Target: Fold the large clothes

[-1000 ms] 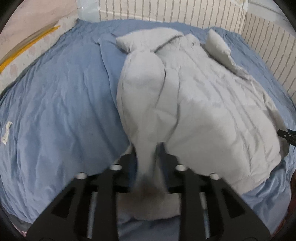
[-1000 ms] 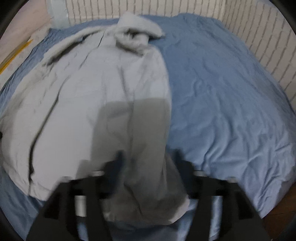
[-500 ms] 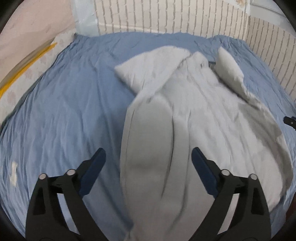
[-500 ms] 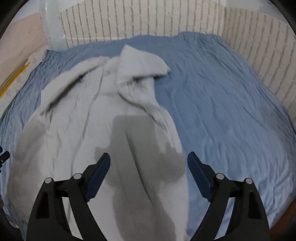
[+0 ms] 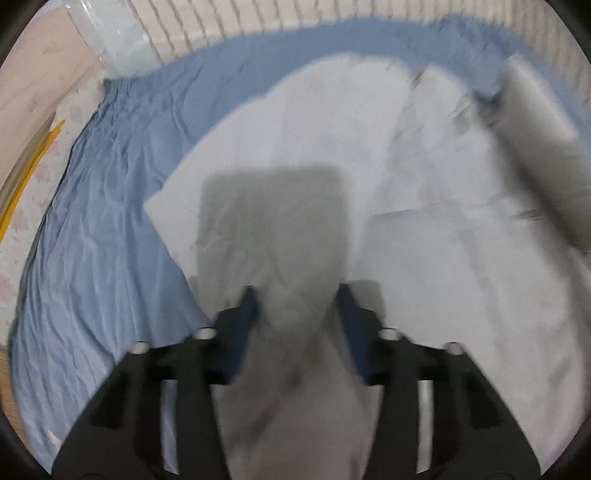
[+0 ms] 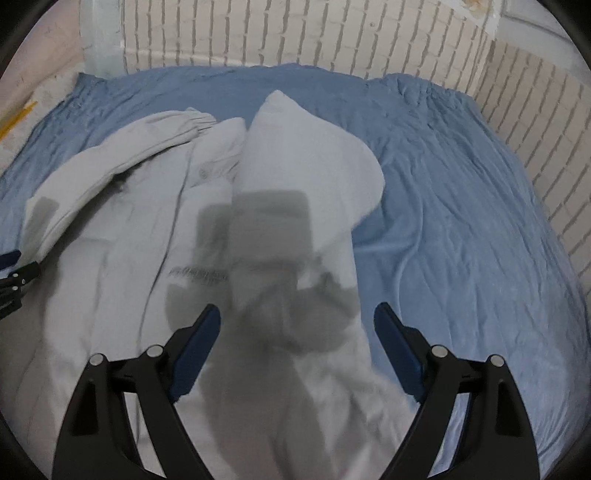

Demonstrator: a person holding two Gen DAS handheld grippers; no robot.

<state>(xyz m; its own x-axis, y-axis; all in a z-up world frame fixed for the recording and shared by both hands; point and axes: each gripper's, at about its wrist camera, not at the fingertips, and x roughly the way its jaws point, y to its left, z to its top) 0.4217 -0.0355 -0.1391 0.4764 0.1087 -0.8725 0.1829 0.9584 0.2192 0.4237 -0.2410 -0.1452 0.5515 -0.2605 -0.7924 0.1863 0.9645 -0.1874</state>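
Observation:
A large light grey padded jacket (image 6: 122,280) lies spread on a blue bedsheet (image 6: 461,221). In the left wrist view the jacket (image 5: 424,258) fills the middle and right, blurred by motion. My left gripper (image 5: 297,306) is partly closed around a grey fold of the jacket; the blur hides whether it grips. My right gripper (image 6: 297,325) is wide open and empty, hovering above the jacket's right sleeve (image 6: 306,158). The left gripper's tip shows at the left edge of the right wrist view (image 6: 11,273).
A white brick-pattern wall (image 6: 295,33) runs along the far and right sides of the bed. A pale panel with a yellow strip (image 5: 22,177) lies off the bed's left edge. Bare blue sheet (image 5: 92,240) lies left of the jacket.
One second ago both grippers held jacket sleeves, then opened. Now the left gripper has moved forward and narrowed around a fold; the right gripper stays open and has risen.

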